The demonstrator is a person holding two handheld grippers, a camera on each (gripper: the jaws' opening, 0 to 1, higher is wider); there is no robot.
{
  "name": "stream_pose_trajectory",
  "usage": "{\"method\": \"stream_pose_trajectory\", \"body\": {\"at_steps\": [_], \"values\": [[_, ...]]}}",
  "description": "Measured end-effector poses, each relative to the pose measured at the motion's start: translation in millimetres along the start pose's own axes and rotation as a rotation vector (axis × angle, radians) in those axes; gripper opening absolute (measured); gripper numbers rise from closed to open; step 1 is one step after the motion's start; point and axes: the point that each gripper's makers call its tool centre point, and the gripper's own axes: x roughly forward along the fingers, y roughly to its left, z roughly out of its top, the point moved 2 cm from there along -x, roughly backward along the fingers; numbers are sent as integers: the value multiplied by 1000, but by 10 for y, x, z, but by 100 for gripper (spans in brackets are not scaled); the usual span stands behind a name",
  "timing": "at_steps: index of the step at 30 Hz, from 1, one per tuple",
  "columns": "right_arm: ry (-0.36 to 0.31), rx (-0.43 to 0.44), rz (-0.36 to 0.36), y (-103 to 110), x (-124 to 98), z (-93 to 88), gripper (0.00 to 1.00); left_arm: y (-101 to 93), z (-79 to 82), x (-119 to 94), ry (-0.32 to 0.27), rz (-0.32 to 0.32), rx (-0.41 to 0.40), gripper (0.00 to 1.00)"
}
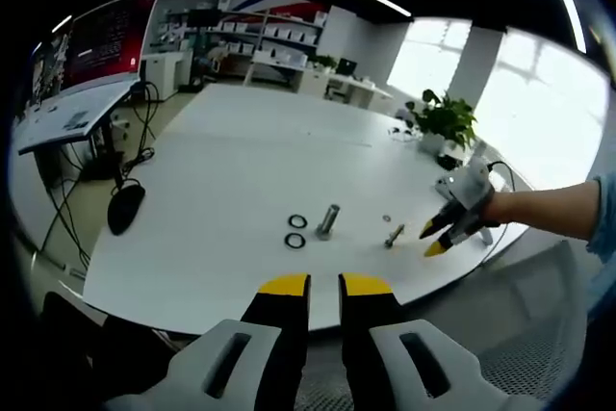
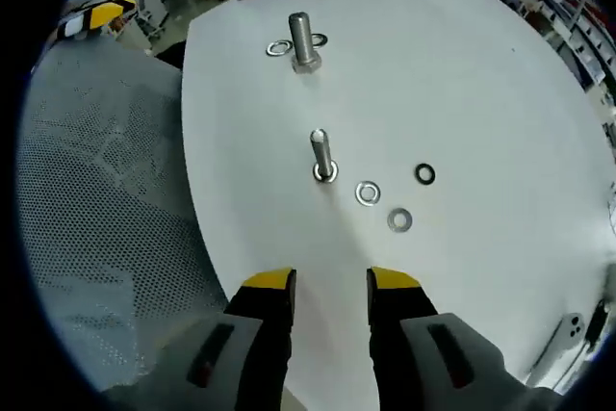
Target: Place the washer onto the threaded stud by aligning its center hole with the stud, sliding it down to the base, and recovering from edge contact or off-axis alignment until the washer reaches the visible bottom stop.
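A small threaded stud (image 2: 322, 154) stands upright on the white table (image 2: 462, 74), a short way ahead of my right gripper (image 2: 330, 281), which is open and holds nothing. Two silver washers (image 2: 367, 192) (image 2: 399, 220) and a dark washer (image 2: 424, 174) lie flat just right of that stud. Farther off stands a larger stud (image 2: 301, 40) with a washer on each side. In the left gripper view, my left gripper (image 1: 324, 286) hangs off the table's near edge, jaws a narrow gap apart and empty. Also there are the larger stud (image 1: 328, 221), two dark rings (image 1: 295, 231), the small stud (image 1: 395, 235) and the right gripper (image 1: 433, 240).
A potted plant (image 1: 445, 117) stands at the table's far right edge. A desk with a large screen (image 1: 115, 40) and hanging cables is at the left. Grey mesh (image 2: 106, 190) lies beside the table edge. A white device with a cable (image 2: 568, 329) rests at the lower right.
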Motion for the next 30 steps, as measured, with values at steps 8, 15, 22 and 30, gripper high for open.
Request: {"method": "stream_pose_trajectory", "body": {"at_steps": [8, 15, 22, 30], "values": [[4, -4, 36, 117, 44, -191, 31, -1, -22, -8, 10, 2, -6, 9], [26, -5, 38, 130, 60, -261, 30, -3, -17, -4, 13, -1, 2, 9], [63, -50, 17, 116, 71, -249, 27, -2, -15, -6, 9, -1, -1, 9], [131, -150, -41, 103, 98, -255, 23, -7, -31, -6, 19, -3, 4, 9]]}}
